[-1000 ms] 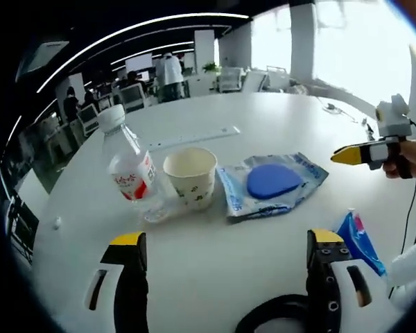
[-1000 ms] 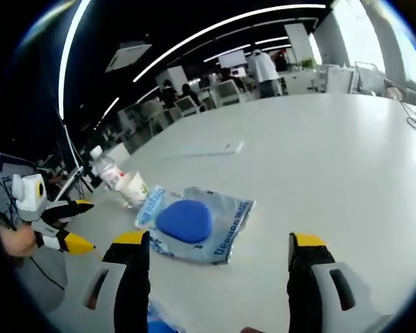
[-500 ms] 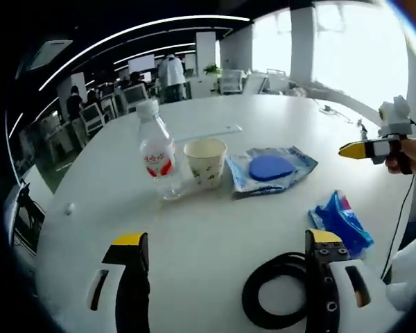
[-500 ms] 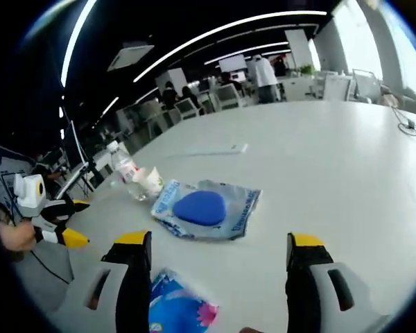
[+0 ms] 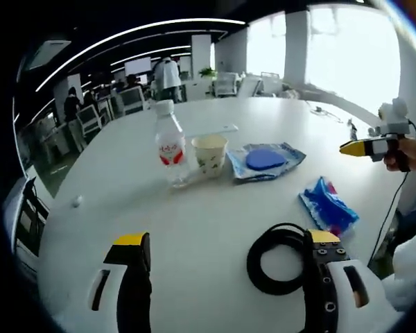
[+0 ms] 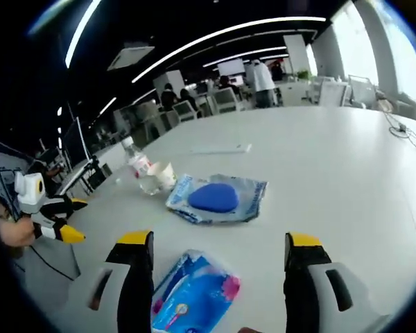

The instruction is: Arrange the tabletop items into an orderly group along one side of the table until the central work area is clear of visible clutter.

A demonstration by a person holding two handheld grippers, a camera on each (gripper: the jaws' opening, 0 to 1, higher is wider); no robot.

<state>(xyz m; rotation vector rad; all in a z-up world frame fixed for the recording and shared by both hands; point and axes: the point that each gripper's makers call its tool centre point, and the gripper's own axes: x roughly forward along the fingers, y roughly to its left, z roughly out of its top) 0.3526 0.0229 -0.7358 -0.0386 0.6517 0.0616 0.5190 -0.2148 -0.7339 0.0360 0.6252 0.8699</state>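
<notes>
On the round white table, one of each is counted: clear plastic water bottle with red label, printed paper cup, clear packet holding a blue pad, blue crinkled wrapper with pink print, black coiled cable. Label writing is too small to be read. The bottle and cup are seen touching; the packet lies just beside the cup. Left gripper and right gripper are both held wide apart, nothing gripped or touched.

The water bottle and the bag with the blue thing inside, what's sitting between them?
A paper cup stands between the water bottle and the clear bag, close beside the bottle, in the left gripper view.
</notes>
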